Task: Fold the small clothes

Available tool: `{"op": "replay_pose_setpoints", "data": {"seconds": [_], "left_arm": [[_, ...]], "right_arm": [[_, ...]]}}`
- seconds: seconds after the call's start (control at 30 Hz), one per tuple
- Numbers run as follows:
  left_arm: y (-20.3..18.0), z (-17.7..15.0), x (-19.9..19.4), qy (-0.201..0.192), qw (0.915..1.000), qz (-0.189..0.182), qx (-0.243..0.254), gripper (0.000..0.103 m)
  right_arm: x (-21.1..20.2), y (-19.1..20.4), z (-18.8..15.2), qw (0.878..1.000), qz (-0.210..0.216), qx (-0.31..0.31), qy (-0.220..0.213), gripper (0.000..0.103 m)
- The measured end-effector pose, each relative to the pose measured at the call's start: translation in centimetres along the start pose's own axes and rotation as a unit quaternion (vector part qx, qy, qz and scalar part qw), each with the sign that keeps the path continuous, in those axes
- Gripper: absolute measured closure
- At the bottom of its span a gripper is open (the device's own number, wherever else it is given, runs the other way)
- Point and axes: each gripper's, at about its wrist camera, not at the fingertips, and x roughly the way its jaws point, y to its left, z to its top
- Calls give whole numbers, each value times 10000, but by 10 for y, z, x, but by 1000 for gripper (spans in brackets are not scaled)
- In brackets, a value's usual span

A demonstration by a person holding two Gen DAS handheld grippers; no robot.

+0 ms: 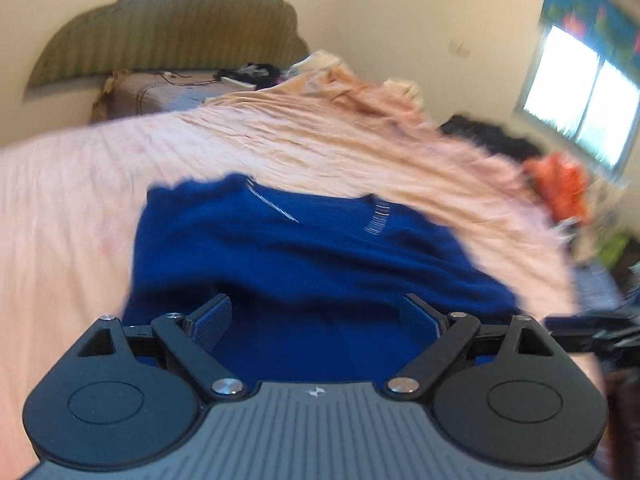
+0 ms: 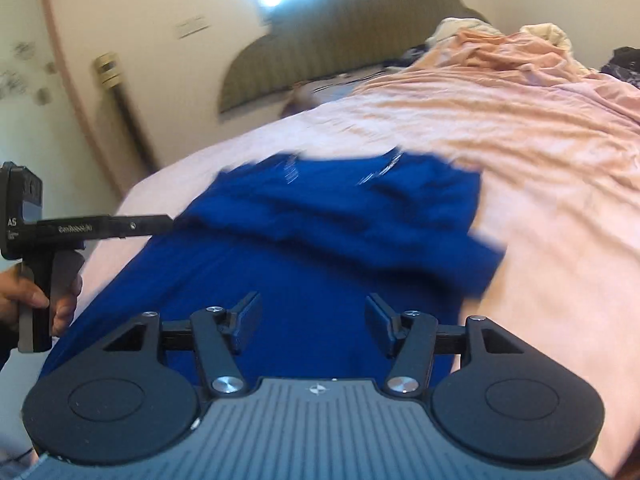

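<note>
A dark blue garment (image 1: 304,248) with small white stripe marks lies rumpled on the pink bedsheet (image 1: 60,208). My left gripper (image 1: 316,312) hovers over its near part, jaws wide apart and empty. In the right wrist view the same blue garment (image 2: 312,240) stretches from the near edge toward the middle of the bed, its far part bunched in folds. My right gripper (image 2: 312,312) stands open above it with nothing between the fingers. The left gripper's body shows at the left edge (image 2: 100,228), held by a hand (image 2: 24,300), its tip touching the garment's left side.
The bedsheet (image 2: 540,160) is wrinkled, with peach bedding (image 1: 352,84) heaped at the far end near a padded headboard (image 1: 168,28). Dark and orange clothes (image 1: 560,180) lie at the bed's right side under a window (image 1: 580,96). A wall and door stand left (image 2: 60,80).
</note>
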Motion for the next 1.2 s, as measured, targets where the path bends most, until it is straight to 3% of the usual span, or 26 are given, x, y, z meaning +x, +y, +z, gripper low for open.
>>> {"op": "replay_pose_setpoints", "data": {"seconds": [0.07, 0.2, 0.23, 0.3, 0.33, 0.43, 0.67, 0.77, 0.87, 0.97, 1.07, 1.2], "left_arm": [[-9, -29, -26, 122, 9998, -140, -40, 11], [-34, -87, -42, 781, 9960, 164, 394, 10], [-44, -101, -51, 552, 9944, 326, 836, 9], [-56, -120, -58, 536, 9849, 605, 1534, 7], [-58, -123, -63, 515, 9837, 676, 1587, 7], [-52, -120, -75, 516, 9884, 652, 1270, 6], [-50, -139, -103, 490, 9901, 776, 1058, 6], [-51, -143, -109, 481, 9908, 843, 941, 6], [-55, -142, -121, 527, 9915, 778, 905, 6], [-65, -149, -140, 510, 9904, 394, 1219, 6], [-73, -159, -149, 492, 9863, 193, 1561, 6], [-77, -163, -145, 629, 9874, 36, 1449, 6]], "right_arm": [[-14, 26, -26, 9991, -71, -406, 128, 41], [-7, 70, -79, 9839, -505, -1533, 773, 40], [-11, 73, -91, 9830, -584, -1674, 481, 35], [-17, 65, -97, 9871, -628, -1396, 469, 31], [-21, 58, -95, 9910, -590, -1072, 544, 31], [-35, 60, -90, 9899, -738, -1019, 658, 32], [-68, 43, -95, 9978, -543, -55, 367, 30], [-67, 60, -105, 9938, -851, -598, 393, 30], [-69, 90, -108, 9871, -501, -1500, 265, 31], [-70, 121, -116, 9665, -215, -2543, 260, 34], [-58, 126, -120, 9602, 29, -2738, 552, 41], [-49, 126, -119, 9583, 149, -2758, 735, 43]]}}
